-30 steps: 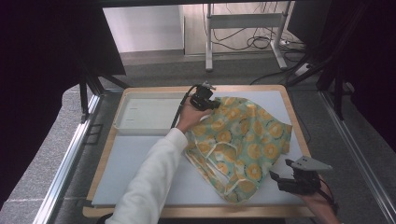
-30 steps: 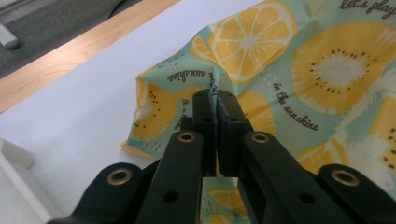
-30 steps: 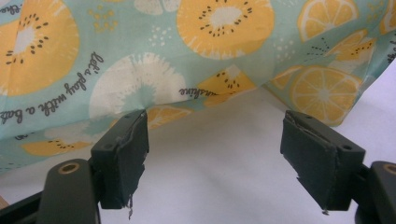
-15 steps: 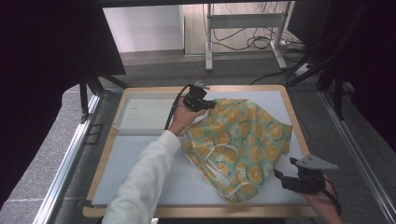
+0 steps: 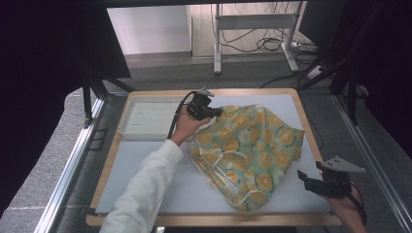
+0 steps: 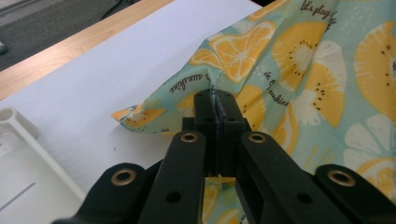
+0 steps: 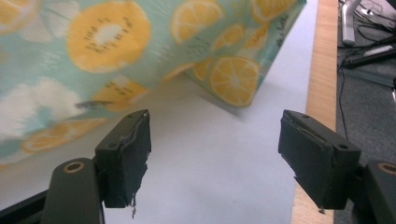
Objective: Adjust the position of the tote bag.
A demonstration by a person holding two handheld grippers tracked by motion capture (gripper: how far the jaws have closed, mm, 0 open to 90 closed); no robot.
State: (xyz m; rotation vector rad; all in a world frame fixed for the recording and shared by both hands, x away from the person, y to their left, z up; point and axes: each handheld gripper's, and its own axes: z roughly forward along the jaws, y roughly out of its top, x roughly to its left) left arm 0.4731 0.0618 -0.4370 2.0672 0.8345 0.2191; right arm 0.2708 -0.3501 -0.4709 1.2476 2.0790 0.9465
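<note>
A teal cloth printed with orange and kiwi slices [image 5: 252,150] lies crumpled on the white mat [image 5: 145,160], its top edge pulled up toward the back. My left gripper [image 5: 216,111] is shut on that edge; in the left gripper view its jaws pinch a fold of the cloth [image 6: 289,74] between them [image 6: 217,100]. My right gripper [image 5: 303,177] hovers open near the table's front right corner, just off the cloth's right side. In the right gripper view the cloth [image 7: 116,42] lies ahead and to the left of the wide-apart pads [image 7: 128,154], nothing between them [image 7: 215,149].
A shallow white tray [image 5: 145,121] sits at the back left of the mat, right beside my left hand. The wooden table rim [image 5: 311,126] frames the mat. Metal rails [image 5: 73,165] run along both sides, and cables lie on the floor behind.
My left gripper has drawn the cloth's edge a little toward the back left. My right gripper has slid right and toward the front, away from the cloth.
</note>
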